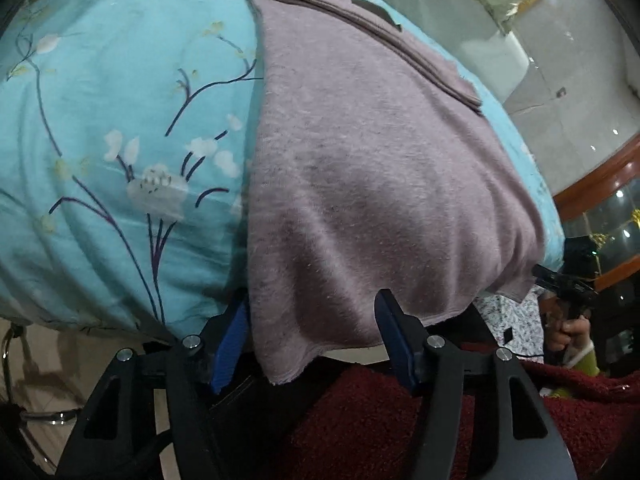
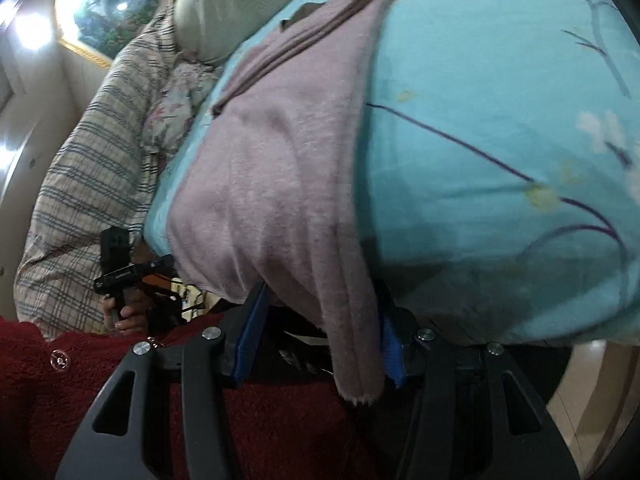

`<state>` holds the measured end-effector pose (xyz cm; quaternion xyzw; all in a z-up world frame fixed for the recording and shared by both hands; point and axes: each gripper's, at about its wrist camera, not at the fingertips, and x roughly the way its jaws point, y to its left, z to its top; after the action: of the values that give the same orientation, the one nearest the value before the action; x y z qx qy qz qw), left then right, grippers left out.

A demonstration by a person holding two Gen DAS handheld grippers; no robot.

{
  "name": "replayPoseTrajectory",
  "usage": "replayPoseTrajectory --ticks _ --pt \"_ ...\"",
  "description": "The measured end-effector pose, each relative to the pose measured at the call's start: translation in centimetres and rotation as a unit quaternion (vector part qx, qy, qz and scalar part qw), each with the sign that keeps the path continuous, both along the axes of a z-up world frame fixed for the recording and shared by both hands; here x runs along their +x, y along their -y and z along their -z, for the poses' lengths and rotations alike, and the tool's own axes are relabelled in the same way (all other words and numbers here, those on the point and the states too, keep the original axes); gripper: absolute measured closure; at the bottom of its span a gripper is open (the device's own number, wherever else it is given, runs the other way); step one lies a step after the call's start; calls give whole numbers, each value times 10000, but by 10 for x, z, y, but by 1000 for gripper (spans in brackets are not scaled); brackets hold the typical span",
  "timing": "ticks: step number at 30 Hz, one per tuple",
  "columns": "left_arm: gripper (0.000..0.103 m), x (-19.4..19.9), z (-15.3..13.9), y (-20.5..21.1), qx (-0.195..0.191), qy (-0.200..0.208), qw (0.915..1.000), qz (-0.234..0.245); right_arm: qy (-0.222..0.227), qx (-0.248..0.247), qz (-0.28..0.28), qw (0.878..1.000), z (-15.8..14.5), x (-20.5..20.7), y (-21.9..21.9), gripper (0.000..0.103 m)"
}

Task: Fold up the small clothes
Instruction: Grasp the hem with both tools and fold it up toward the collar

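Observation:
A mauve knit garment point(image 1: 360, 152) lies lengthwise on a turquoise floral bedcover point(image 1: 112, 120), its near hem hanging over the bed's front edge. My left gripper point(image 1: 312, 320) is open, its blue-padded fingers point(image 1: 230, 344) on either side of the hanging hem corner. In the right wrist view the same garment point(image 2: 272, 168) drapes over the bedcover point(image 2: 500, 120), and my right gripper point(image 2: 320, 324) is open with the other hem corner hanging between its fingers point(image 2: 250, 336). Each gripper shows at the edge of the other's view, held in a hand.
A dark red fleece point(image 1: 380, 420) lies right below both grippers. A plaid quilt point(image 2: 92, 168) and a pale pillow point(image 2: 216, 12) lie at the bed's far side. Tiled floor point(image 1: 48, 360) and a chrome frame are at lower left.

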<state>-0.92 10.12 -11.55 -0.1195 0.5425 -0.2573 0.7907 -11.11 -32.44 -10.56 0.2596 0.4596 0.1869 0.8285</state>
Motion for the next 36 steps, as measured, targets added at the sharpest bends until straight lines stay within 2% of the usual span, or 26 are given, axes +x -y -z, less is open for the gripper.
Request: replayPoseTrajectory --ticks 3,5,6,7,8,9,13,18,20,24,29,36 --pt "43 1 1 -2 -45 49 9998 197 110 -151 -259 9995 1 4 -13 54" --pt "51 1 2 -4 -16 91 9995 300 105 -135 -280 9995 4 5 -16 68" --pt "59 1 3 -4 10 110 9994 320 102 -132 -263 9995 4 6 -17 73" --pt "75 0 4 -9 25 132 9993 346 106 -139 -244 9996 4 6 -16 82" --pt "85 -1 5 -11 61 153 9992 371 117 -139 -232 9996 4 4 -15 90" --pt "100 -2 5 -15 67 158 9991 384 129 -118 -215 9996 2 3 -14 94" --pt "99 -19 -7 -21 40 410 9986 340 403 248 -302 9984 -15 -7 -12 97" --pt "100 -40 -37 -40 -511 703 9962 -110 736 777 -306 9938 -37 -18 -7 98" --pt "100 -43 -50 -52 -805 806 9930 -318 841 952 -291 9915 -44 -16 -4 98" --pt "100 -41 -77 -65 -1111 1108 9861 -540 1210 1246 -279 9844 -65 -10 -2 98" --pt "100 -26 -115 -59 -1111 1610 9784 -664 1532 1136 -297 9812 -91 9 -3 98" --pt "100 11 -173 -48 -1343 2520 9549 -812 2037 908 -74 9748 -129 59 12 98"
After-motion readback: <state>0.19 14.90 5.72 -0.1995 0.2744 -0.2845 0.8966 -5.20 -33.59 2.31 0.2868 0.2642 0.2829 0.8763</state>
